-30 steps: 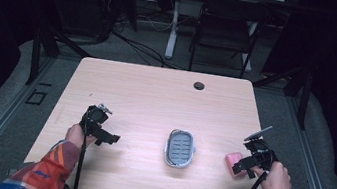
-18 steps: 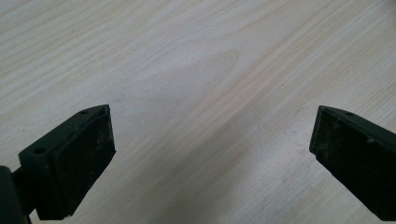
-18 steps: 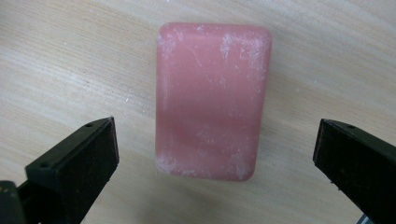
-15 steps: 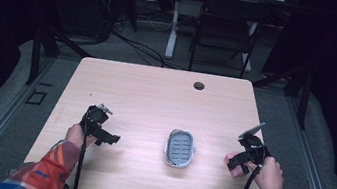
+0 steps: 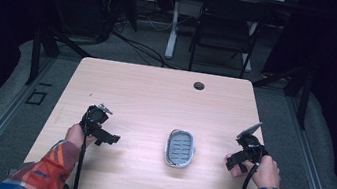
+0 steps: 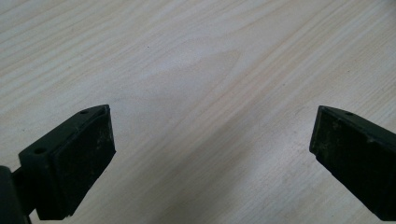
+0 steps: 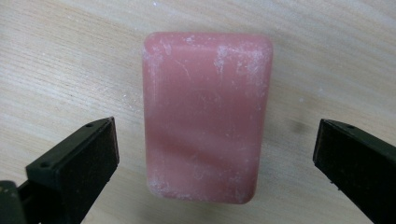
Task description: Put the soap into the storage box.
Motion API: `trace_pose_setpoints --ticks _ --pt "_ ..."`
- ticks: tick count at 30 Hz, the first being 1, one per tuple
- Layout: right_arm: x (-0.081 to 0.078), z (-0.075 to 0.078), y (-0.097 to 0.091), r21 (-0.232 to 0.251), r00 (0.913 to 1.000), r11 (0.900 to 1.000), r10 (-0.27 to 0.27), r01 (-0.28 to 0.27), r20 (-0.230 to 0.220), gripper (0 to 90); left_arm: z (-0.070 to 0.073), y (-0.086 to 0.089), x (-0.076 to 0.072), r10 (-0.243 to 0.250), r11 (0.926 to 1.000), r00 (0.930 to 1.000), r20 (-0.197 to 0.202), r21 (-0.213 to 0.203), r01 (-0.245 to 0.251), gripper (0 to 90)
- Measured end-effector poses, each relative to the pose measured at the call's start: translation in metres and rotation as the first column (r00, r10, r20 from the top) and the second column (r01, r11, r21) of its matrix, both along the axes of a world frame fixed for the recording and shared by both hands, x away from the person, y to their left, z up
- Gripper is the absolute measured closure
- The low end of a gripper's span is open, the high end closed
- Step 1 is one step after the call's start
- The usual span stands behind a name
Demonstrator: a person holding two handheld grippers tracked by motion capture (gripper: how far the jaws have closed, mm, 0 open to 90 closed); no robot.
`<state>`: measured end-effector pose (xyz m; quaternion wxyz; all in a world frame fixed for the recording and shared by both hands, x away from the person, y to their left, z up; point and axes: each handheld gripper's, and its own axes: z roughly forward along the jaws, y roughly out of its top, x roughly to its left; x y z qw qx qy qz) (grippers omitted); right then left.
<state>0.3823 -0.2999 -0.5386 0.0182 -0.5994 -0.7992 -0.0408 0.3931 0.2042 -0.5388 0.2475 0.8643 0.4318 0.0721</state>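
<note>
Person's gear and clothing, both hands.

Left gripper (image 5: pixel 108 138) and right gripper (image 5: pixel 233 161): black bodies, each with two black wedge-shaped jaws; small round holes at the jaw tips, inner faces scuffed and dusty. A thin black cable runs from each toward 6 o'clock. Right unit carries a grey three-cornered plate (image 5: pixel 248 130) on top; left unit has small metallic fittings on top. Sleeves (image 5: pixel 41 174): plaid flannel in red, orange, blue and yellow, on both forearms.

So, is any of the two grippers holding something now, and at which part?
Nothing is held. The right gripper is open, its jaws on both sides of the pink soap bar without touching it. The left gripper is open over bare table.
</note>
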Motion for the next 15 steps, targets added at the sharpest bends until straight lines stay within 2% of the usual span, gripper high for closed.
trace_pose_setpoints --ticks 4,10,15 --pt "0.0016 0.0005 0.0004 -0.018 0.9998 0.9997 0.017 -0.017 -0.01 0.9 0.0001 -0.0002 -0.0003 0.003 1.0 1.0 0.001 -0.001 -0.003 0.1" --pt "0.0017 0.0003 0.0014 -0.027 0.9999 0.9996 0.012 -0.012 -0.007 4.8 0.0 -0.0001 -0.0001 0.002 1.0 1.0 0.0 0.0 -0.002 0.1" --pt "0.0016 -0.0001 0.0022 -0.029 0.9999 0.9995 0.01 -0.01 -0.007 13.1 0.0 -0.0002 -0.0002 0.001 1.0 1.0 -0.001 0.001 -0.001 0.1"
